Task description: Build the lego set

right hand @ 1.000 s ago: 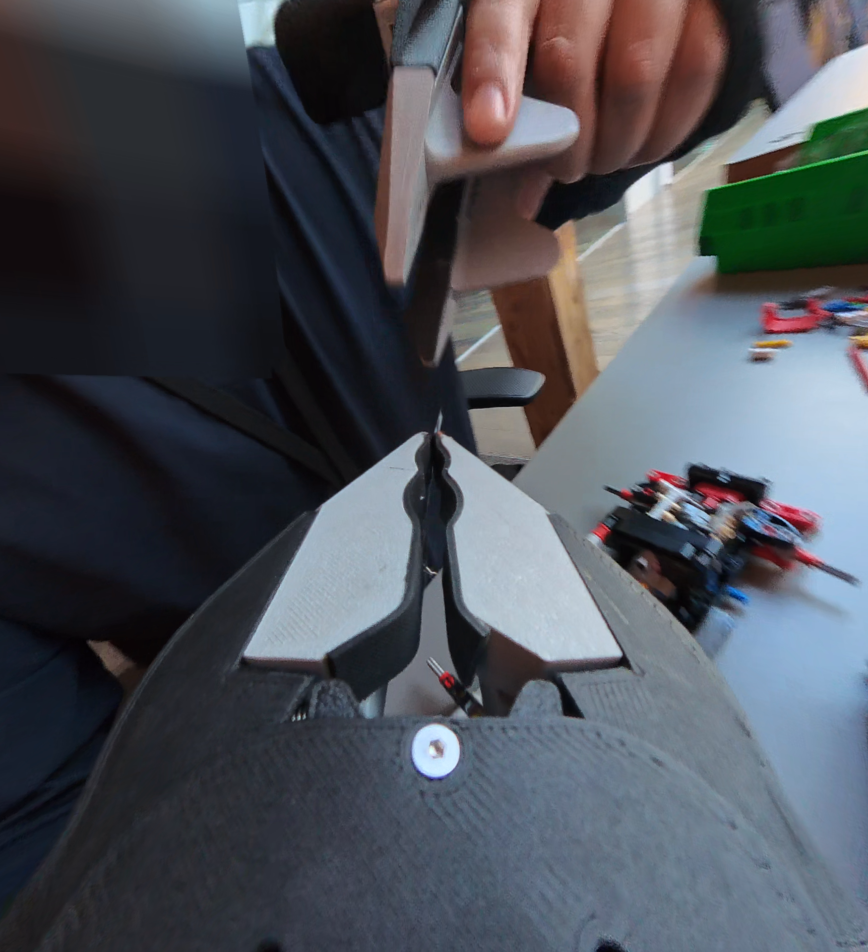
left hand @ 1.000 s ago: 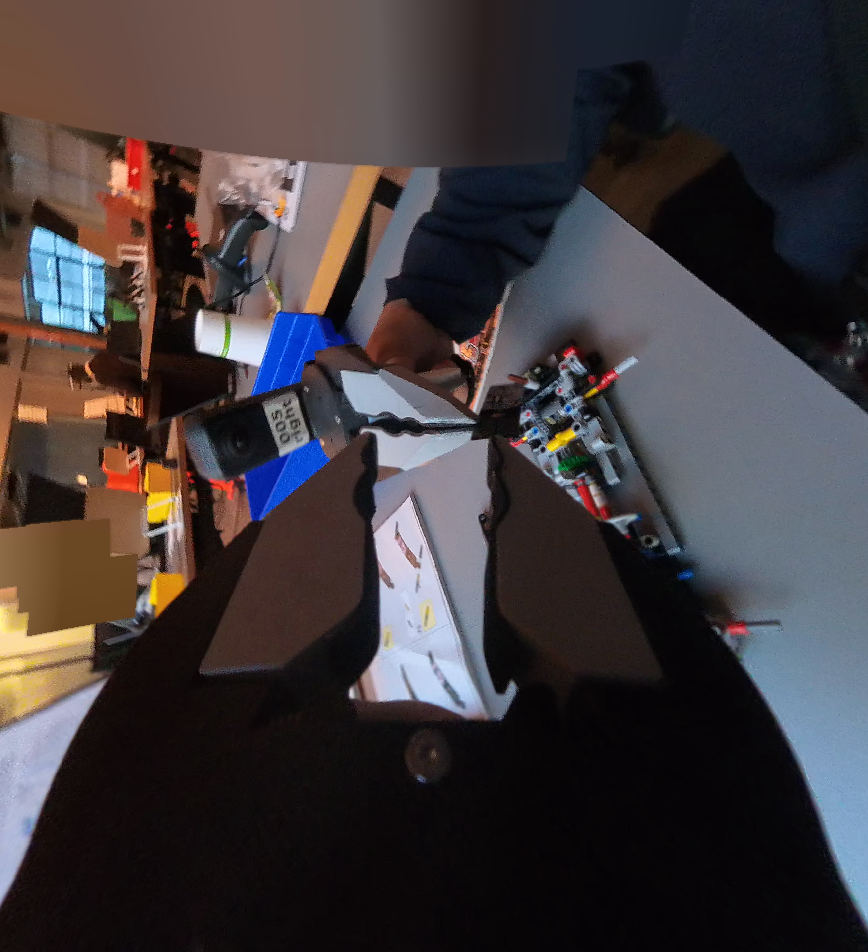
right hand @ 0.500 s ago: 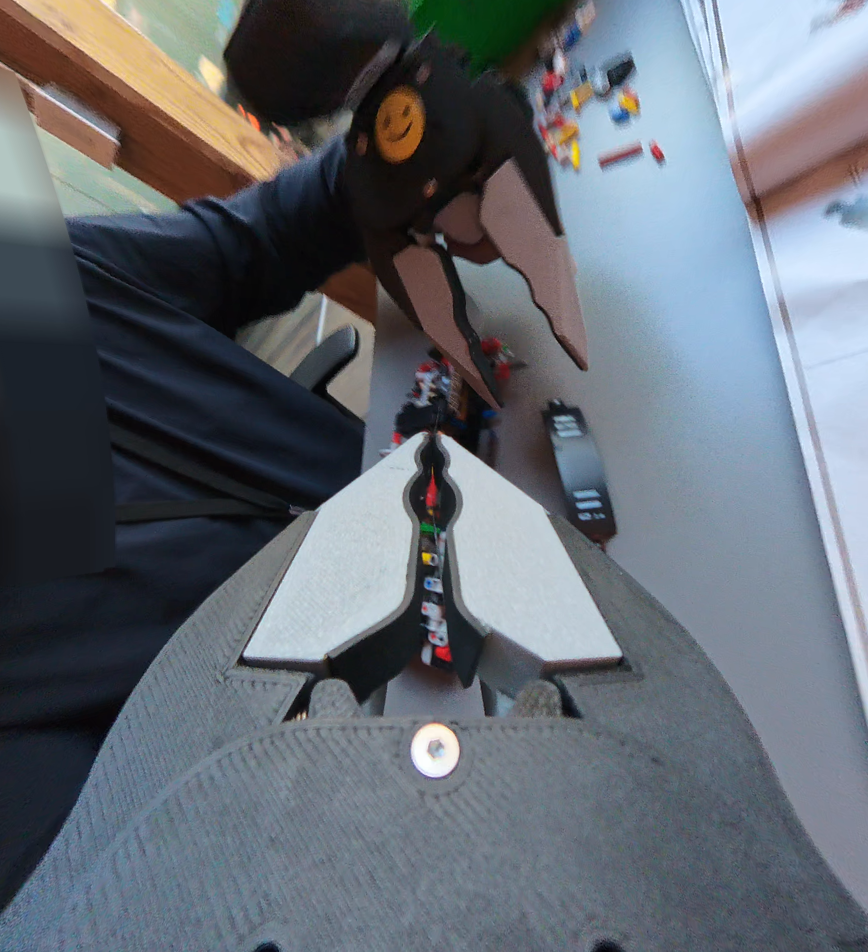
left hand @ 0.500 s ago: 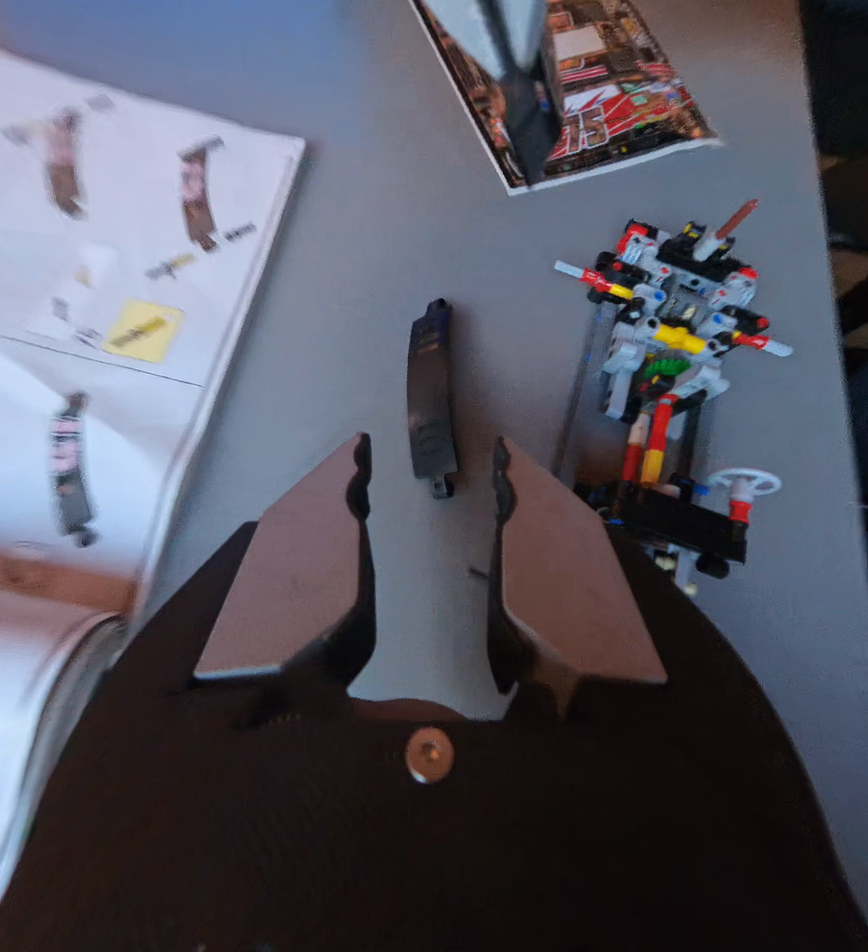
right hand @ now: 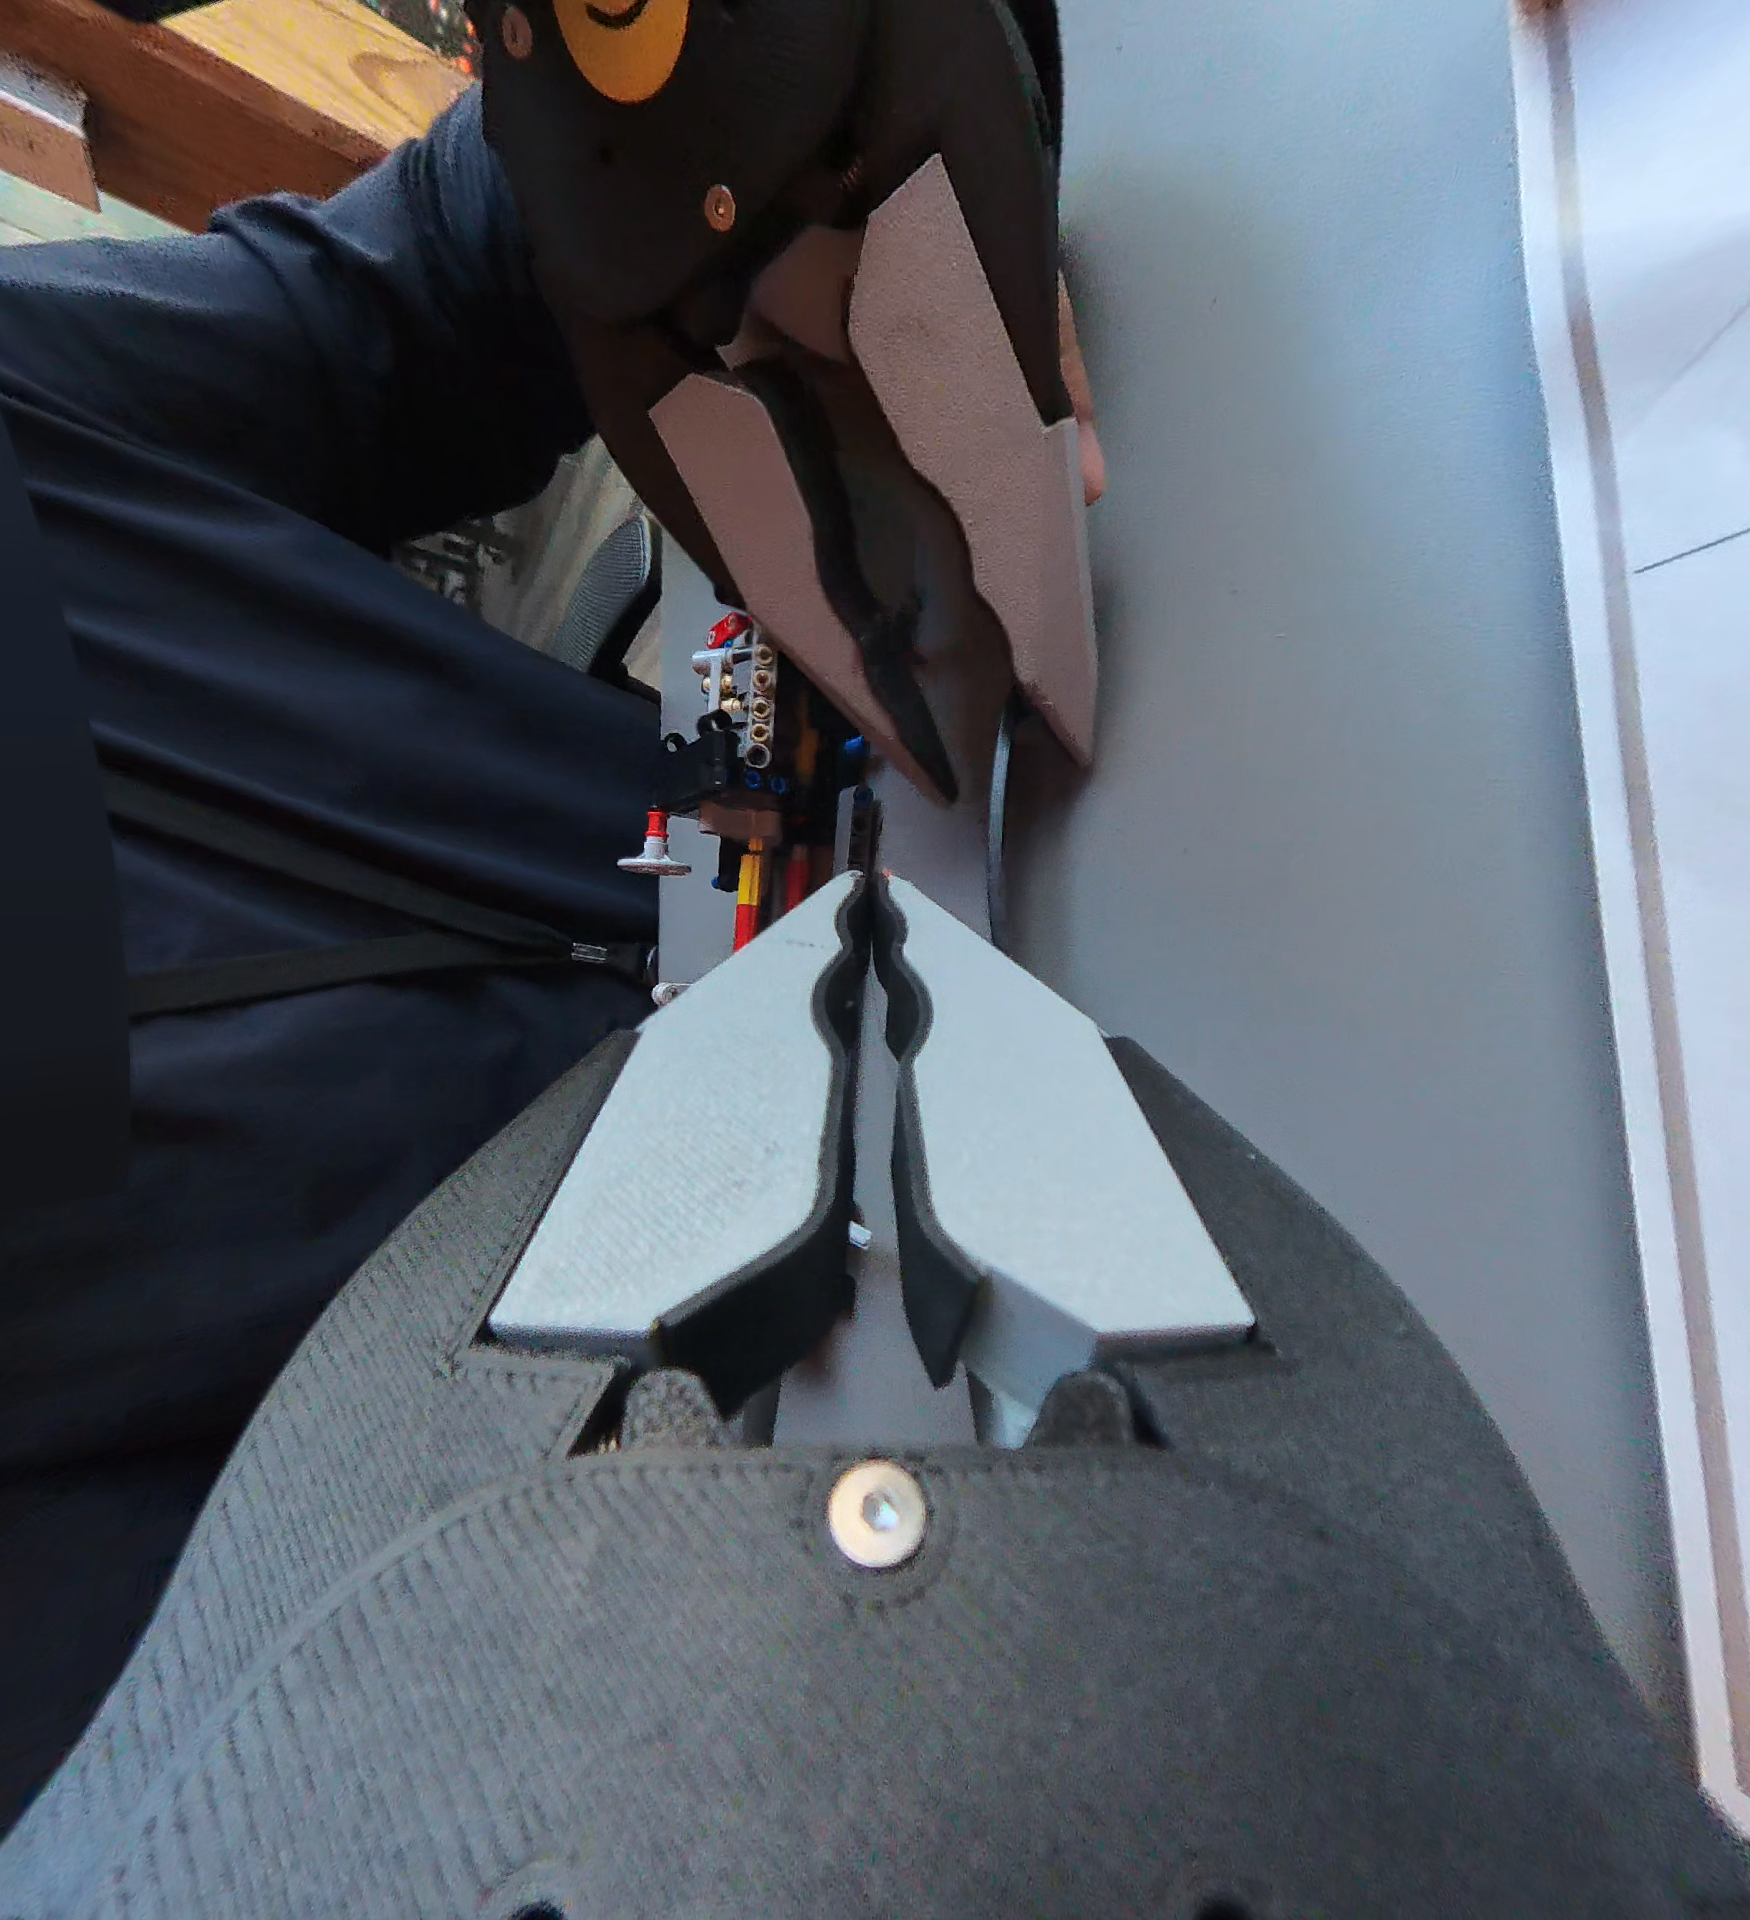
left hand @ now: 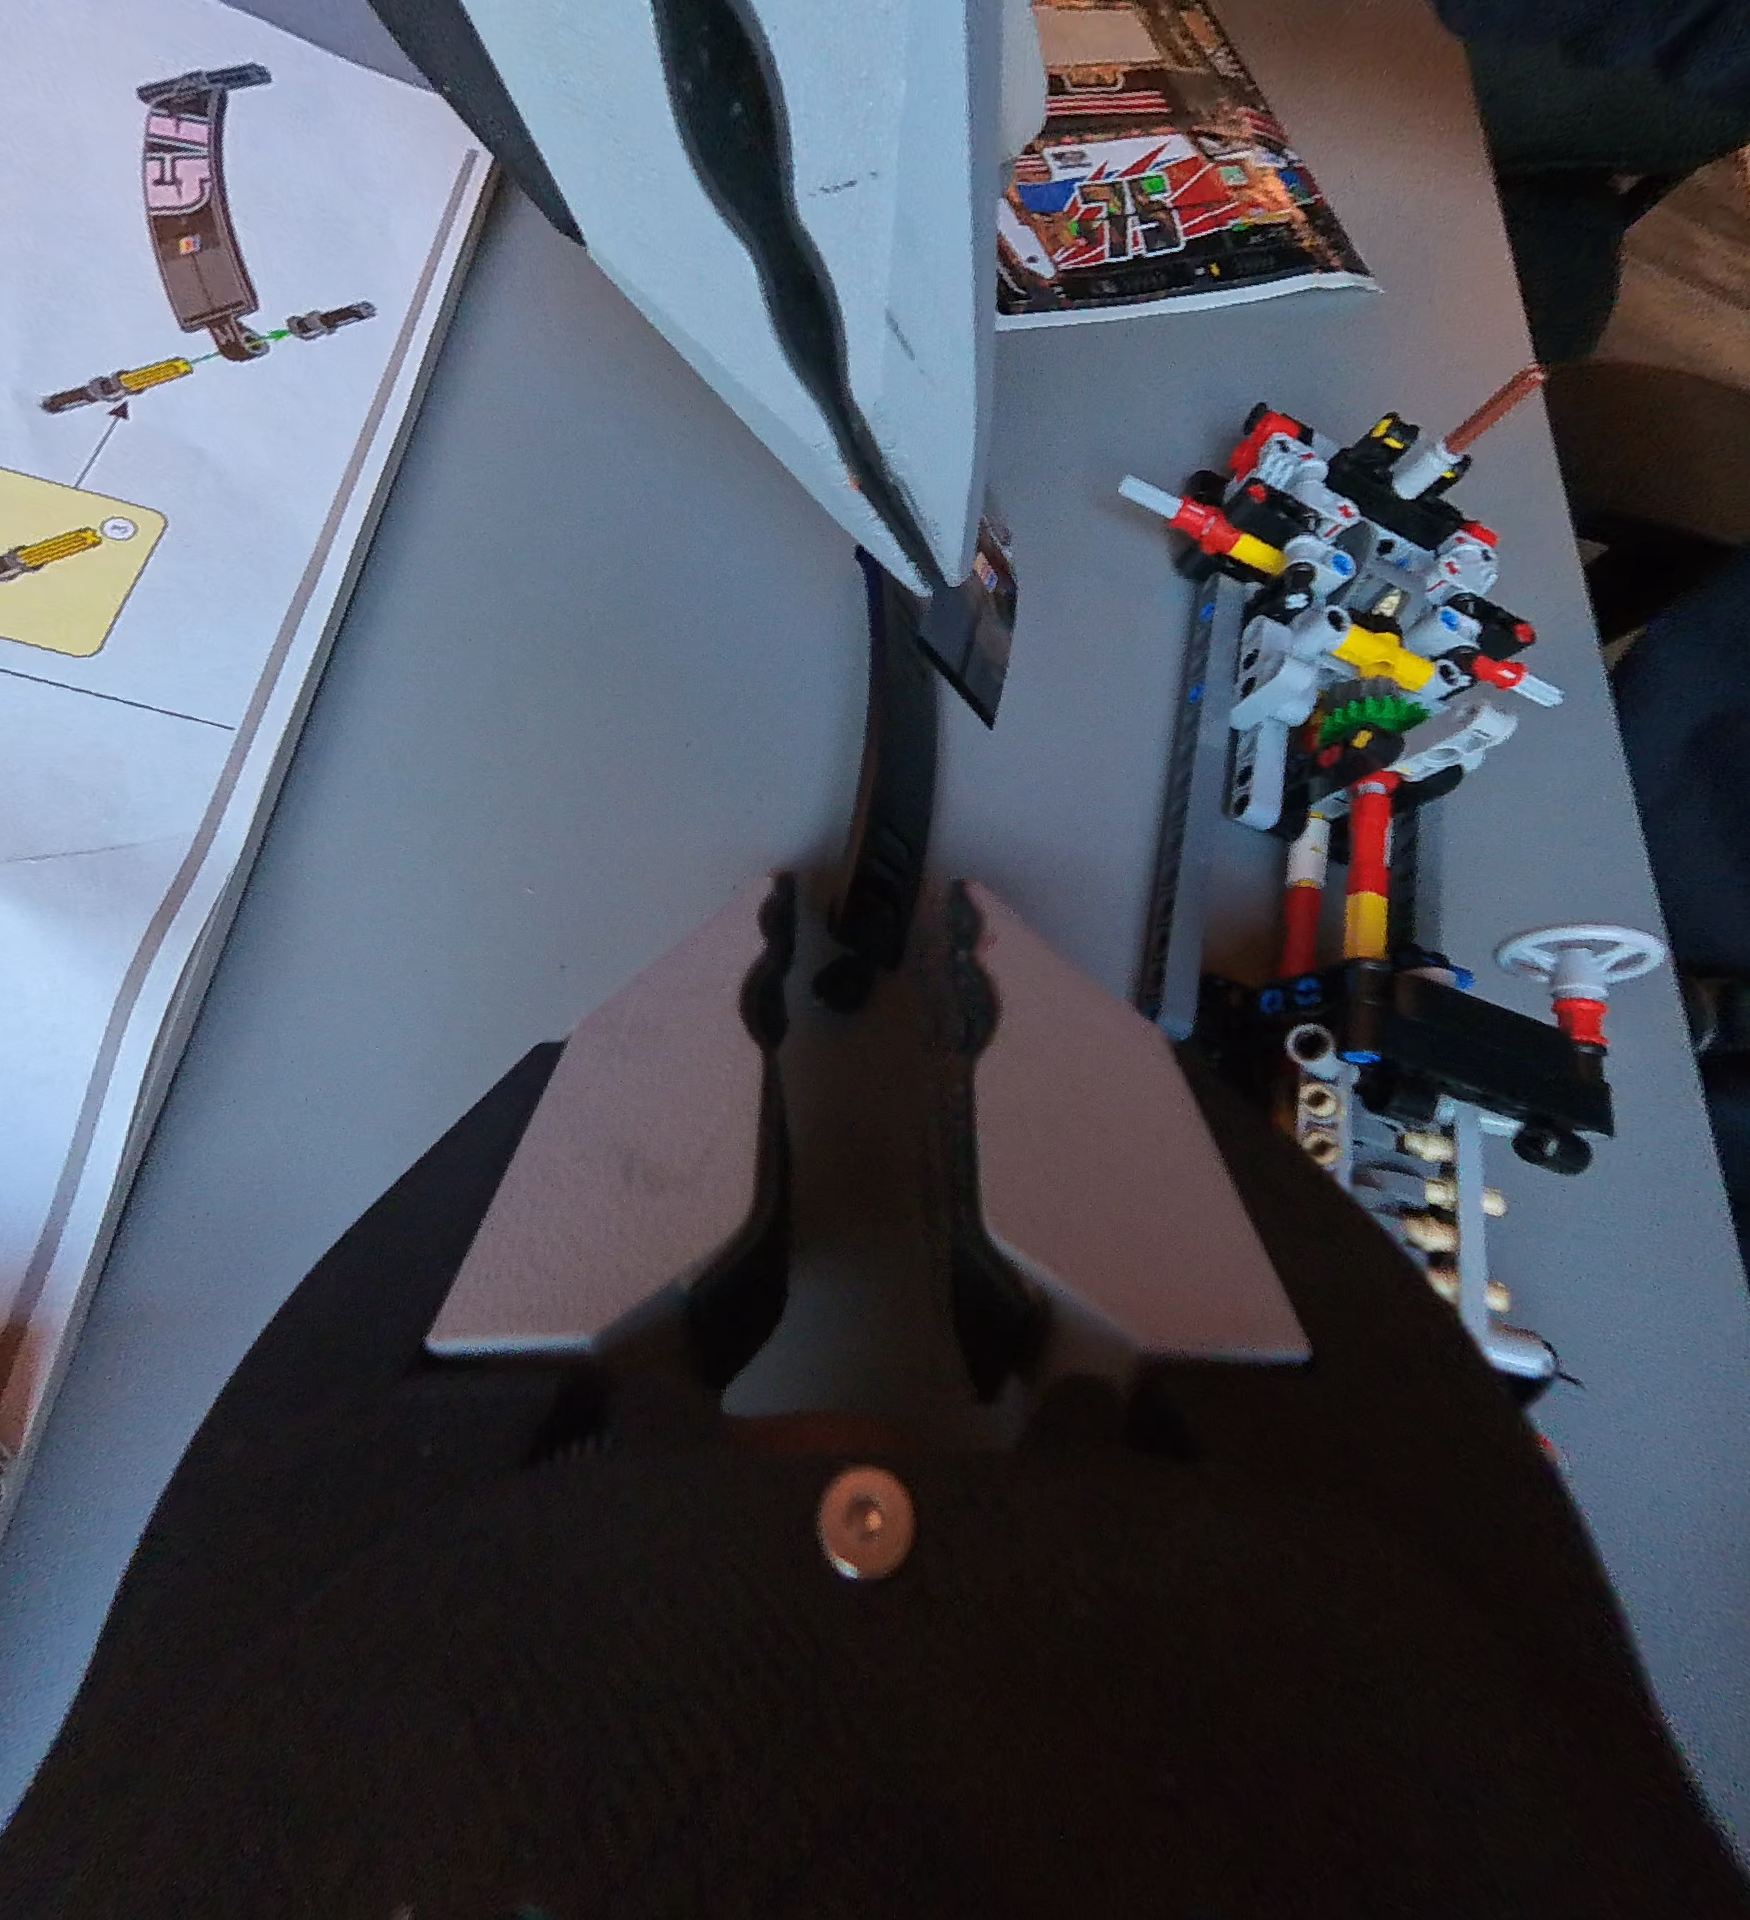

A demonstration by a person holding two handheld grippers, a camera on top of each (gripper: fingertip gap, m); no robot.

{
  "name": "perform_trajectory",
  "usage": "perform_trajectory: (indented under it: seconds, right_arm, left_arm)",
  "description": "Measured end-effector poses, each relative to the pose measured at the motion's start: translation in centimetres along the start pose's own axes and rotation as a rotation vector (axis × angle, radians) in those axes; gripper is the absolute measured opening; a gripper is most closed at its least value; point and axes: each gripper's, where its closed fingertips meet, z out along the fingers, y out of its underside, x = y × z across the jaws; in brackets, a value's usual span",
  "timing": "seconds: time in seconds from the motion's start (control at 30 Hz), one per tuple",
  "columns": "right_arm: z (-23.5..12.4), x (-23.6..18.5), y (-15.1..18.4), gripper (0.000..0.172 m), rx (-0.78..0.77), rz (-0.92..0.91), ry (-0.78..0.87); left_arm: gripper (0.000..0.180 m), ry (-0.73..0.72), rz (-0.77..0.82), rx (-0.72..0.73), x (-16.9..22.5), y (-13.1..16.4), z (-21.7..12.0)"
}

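Since half a second ago, the left gripper [left hand: 866, 904] has come down over the curved black panel piece [left hand: 897, 790] on the grey table [left hand: 538, 727], and its jaws have narrowed from a wide stance to a modest gap. The piece's near end, with its small lug, now lies between the fingertips [left hand: 772, 935]; a sliver of table shows on the left side between pad and piece, so the pads do not look pressed on it. On the right side, contact cannot be told.

The right gripper [right hand: 869, 883] has its two pale fingers closed tip to tip, with nothing visible between them. In the left wrist view it hangs tip down over the far end of the black piece, just above the table.

Right of the black piece stands a partly built brick model [left hand: 1370, 727] in grey, black, red and yellow, with a green gear and a small white steering wheel [left hand: 1577, 951]. An open instruction booklet [left hand: 123, 468] lies to the left, and a printed colour leaflet [left hand: 1162, 229] lies farther off.
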Motion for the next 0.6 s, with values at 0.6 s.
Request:
perform_trajectory:
  seconds: [0.6]
  right_arm:
    - [2.0, -0.6, 0.4, 0.000, -0.059, -0.168, 0.335]
  left_arm:
    - [0.030, 0.069, 0.108, 0.074, 0.1, -0.2, -2.0]
